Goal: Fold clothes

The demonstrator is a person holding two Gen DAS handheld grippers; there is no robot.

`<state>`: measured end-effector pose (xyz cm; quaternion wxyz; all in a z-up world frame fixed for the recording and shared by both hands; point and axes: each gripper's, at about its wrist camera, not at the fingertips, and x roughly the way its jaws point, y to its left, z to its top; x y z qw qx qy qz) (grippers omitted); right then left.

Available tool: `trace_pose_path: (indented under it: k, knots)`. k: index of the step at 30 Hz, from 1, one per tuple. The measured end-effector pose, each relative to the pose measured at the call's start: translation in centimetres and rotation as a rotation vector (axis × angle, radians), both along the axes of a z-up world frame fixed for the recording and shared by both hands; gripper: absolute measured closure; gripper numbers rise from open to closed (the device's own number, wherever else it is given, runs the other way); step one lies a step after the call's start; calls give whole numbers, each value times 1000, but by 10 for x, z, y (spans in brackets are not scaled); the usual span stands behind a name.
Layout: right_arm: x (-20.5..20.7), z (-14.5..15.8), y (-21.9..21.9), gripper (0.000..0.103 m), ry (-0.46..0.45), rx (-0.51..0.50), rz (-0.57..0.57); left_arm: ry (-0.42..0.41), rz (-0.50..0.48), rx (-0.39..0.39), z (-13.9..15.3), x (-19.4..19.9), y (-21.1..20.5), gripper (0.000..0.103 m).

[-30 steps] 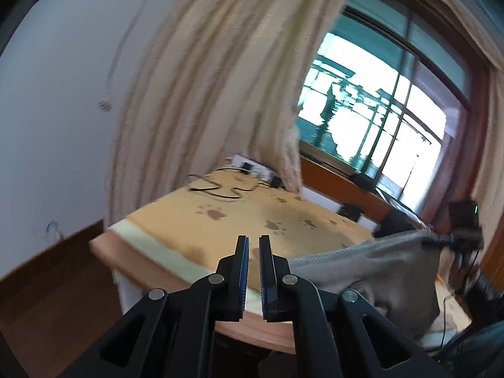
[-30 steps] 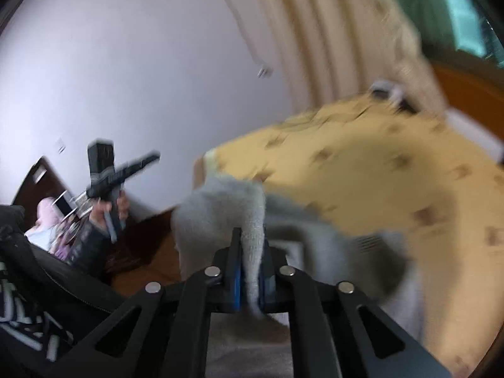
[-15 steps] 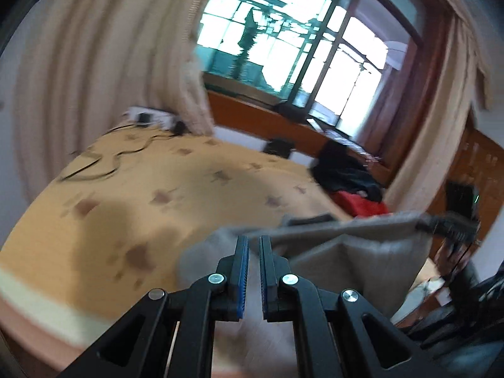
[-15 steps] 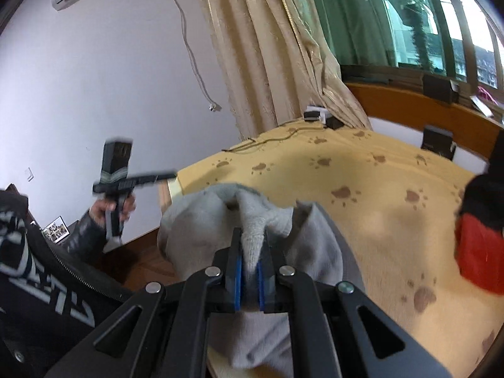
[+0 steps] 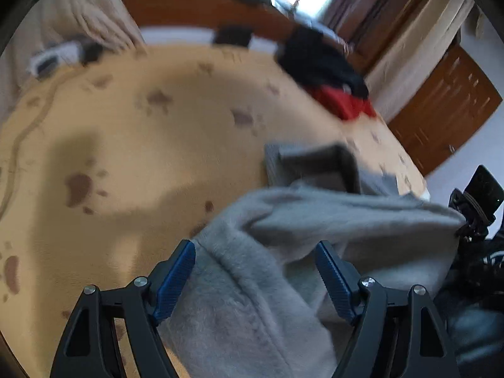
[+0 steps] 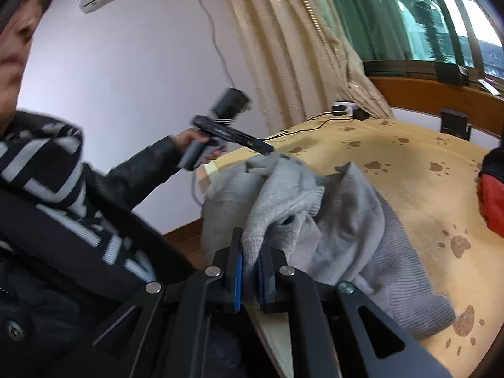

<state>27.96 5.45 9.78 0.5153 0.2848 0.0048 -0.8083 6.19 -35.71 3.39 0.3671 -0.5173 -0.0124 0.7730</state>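
Grey sweater (image 6: 340,220) lies bunched at the near edge of the yellow blanket (image 5: 132,145). The right gripper (image 6: 250,271) pinches a fold of it. The left gripper (image 5: 255,278) has just sprung wide, cloth between its untouching pads, apparently ready to grasp.

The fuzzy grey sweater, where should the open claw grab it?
On the raised fold of the fuzzy grey knitted sweater between the left claw's open blue pads, coming from above. That ridge stands up, thin enough to pinch. The right claw holds another bunch.
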Motion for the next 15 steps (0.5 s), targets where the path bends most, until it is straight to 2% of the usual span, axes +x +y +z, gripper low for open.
trace_pose_path:
  k: [7, 9, 10, 11, 13, 15]
  knots:
    - [11, -7, 2, 95, -21, 18, 20, -86, 7, 83, -20, -21, 6, 23]
    - [13, -7, 7, 95, -24, 15, 0, -101, 7, 60, -27, -22, 13, 23]
    - [12, -7, 9, 95, -25, 15, -11, -99, 2, 47, -28, -18, 16, 27]
    - [11, -8, 11, 95, -25, 15, -23, -98, 0, 53, -29, -15, 18, 32]
    - [7, -9, 15, 95, -27, 17, -50, -90, 23, 68, -27, -8, 19, 65]
    - [0, -13, 20, 95, -35, 13, -81, -58, 65, 78, -20, 1, 16, 79]
